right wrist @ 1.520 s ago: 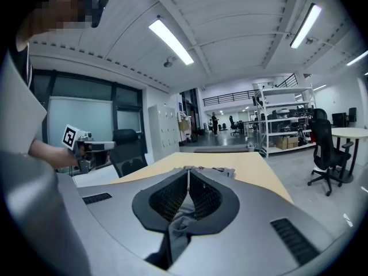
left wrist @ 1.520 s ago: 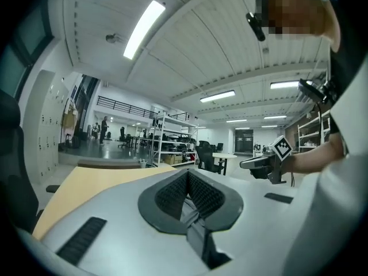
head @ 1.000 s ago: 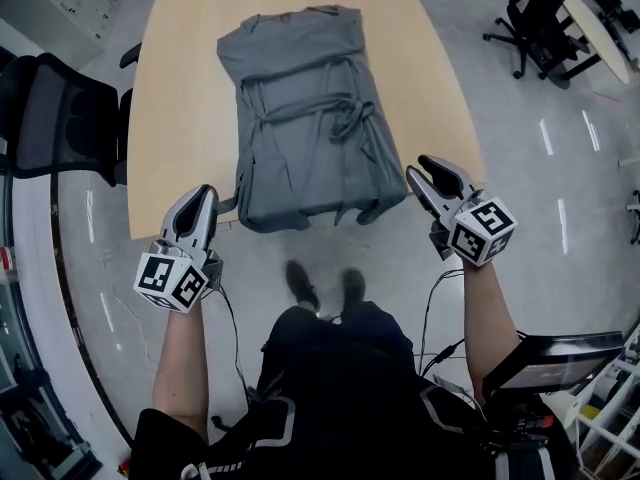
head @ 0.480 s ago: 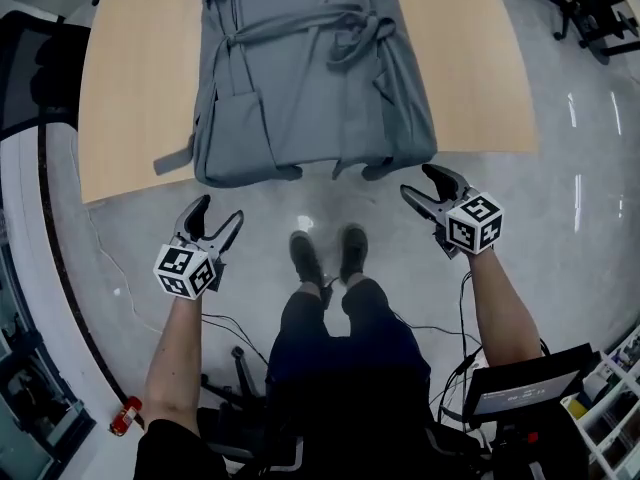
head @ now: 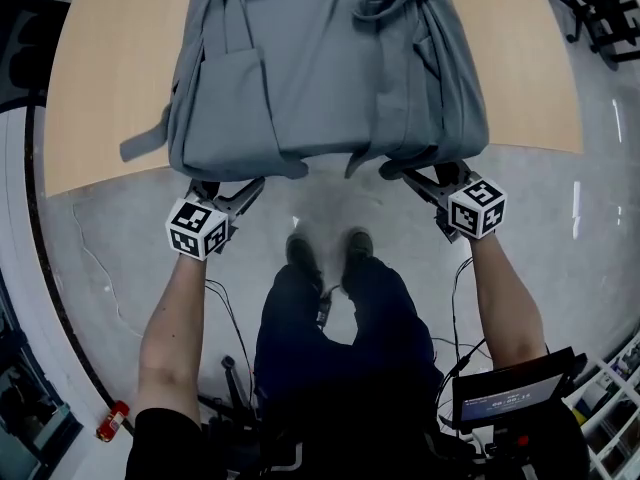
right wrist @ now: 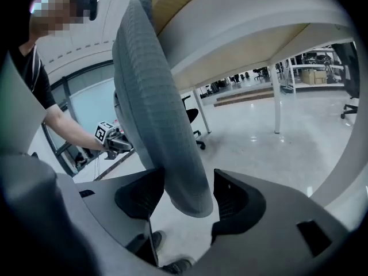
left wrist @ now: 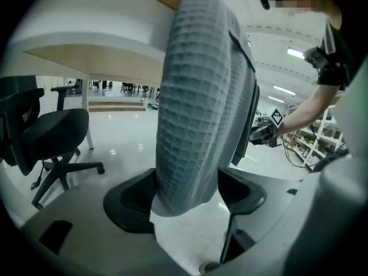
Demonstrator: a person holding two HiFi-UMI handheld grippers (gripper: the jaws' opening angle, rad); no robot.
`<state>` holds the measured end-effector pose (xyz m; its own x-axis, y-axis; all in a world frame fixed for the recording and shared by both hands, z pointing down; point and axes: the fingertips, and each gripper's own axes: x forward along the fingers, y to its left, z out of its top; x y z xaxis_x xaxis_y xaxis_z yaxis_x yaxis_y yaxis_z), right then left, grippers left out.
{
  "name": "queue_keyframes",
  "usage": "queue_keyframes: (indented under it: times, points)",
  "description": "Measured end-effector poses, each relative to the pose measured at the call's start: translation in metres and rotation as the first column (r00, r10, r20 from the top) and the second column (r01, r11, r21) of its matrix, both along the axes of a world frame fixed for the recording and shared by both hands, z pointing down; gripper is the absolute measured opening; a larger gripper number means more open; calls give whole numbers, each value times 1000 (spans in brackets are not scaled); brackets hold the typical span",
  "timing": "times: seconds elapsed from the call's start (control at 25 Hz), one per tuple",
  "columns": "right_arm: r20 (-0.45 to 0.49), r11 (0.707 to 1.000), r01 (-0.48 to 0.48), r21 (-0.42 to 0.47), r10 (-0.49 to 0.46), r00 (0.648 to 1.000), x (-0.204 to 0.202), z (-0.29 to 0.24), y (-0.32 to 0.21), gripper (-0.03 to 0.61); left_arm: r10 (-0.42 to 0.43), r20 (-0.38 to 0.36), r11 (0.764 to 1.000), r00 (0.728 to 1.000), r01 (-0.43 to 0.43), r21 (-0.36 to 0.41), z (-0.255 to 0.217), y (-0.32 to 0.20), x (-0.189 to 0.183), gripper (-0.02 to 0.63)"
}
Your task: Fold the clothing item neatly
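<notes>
At the left a loose tie end [head: 141, 146] trailed off the grey garment [head: 330, 68] onto the bench [head: 100, 88]. Just below the bench's near edge my left tool [head: 228, 190] stood with its jaws apart, having just been opening. The left corner of the overhanging hem hung down between them, not yet pinched. Across the middle the hem drooped over the edge above my shoes [head: 300, 251]. At the right my right tool [head: 432, 175] matched the left one: its jaws had likewise just been opening and stood apart, with the right corner of the hem hanging between them, ungripped. To take this grasp well, I judged I should push both tools up until the thick rolled edge sat deep between the pads. I should catch every layer of the fold rather than the outer one alone, and close both tools together at matching height. On the left I should keep the tie end from being dragged in, so that the hem would lift level. The garment lay flat on the bench with its hem toward me and hanging off. Its long axis seemed to run straight away from me, its far end beyond the top of the head view.
</notes>
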<state>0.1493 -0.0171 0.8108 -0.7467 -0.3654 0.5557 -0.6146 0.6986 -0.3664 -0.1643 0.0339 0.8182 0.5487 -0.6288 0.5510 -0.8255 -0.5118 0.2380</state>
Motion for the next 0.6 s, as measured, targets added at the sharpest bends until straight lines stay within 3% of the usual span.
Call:
queue_keyframes:
  times: [0.12,0.2,0.36,0.48,0.6]
  points:
    - [10,1000,12,6,-12,1000,1,5,3,241,24,31,1000,999,-24,12,11,-7,6,324]
    - [10,1000,11,14,-11,1000,2,7,9,87,39,42,999,998,-40,7,18,-6,11,322]
    - [23,1000,9,6,-9,1000,3,10,14,69,49,32,999,998,-49,0,29,-2,21,285]
    - [29,1000,9,-12,-8,1000,4,9,18,23,7,-9,1000,1000,-7,-2,29,1,19,44]
    - [37,998,7,-56,-5,999,6,-4,37,20,39,-22,998,999,-40,-40,27,21,28,37]
